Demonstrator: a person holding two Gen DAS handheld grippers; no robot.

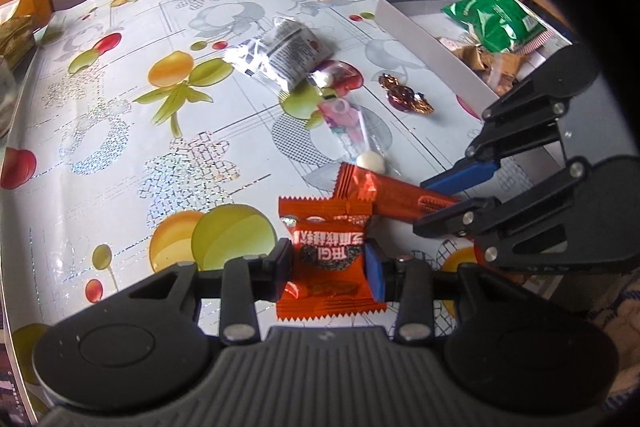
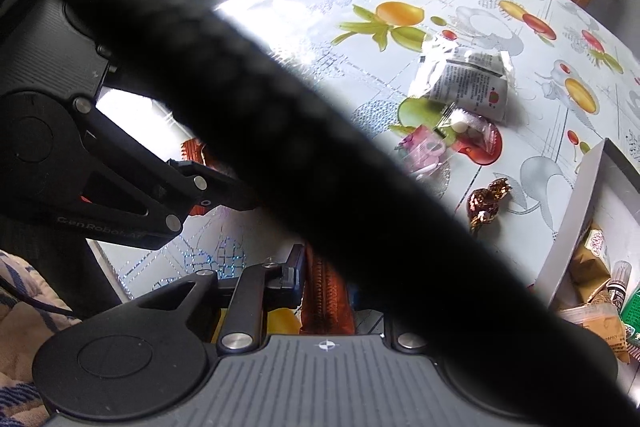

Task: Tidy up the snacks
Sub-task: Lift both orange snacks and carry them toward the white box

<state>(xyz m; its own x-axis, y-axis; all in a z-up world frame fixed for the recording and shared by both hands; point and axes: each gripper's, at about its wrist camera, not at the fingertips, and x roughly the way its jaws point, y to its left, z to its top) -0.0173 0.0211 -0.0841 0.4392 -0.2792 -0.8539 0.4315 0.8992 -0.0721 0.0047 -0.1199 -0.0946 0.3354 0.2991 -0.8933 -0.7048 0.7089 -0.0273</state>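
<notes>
Left claw (image 1: 331, 264) pinches square orange packet (image 1: 330, 259); right claw (image 1: 448, 193) pinches long orange packet (image 1: 396, 193).

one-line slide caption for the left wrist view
Both grippers shut on orange snack packets beside the white box.

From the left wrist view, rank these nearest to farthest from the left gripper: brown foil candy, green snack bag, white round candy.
Measured from the left gripper:
1. White round candy, just ahead, slightly right.
2. Brown foil candy, farther ahead and right, beside the white box.
3. Green snack bag, far right, in the box.
</notes>
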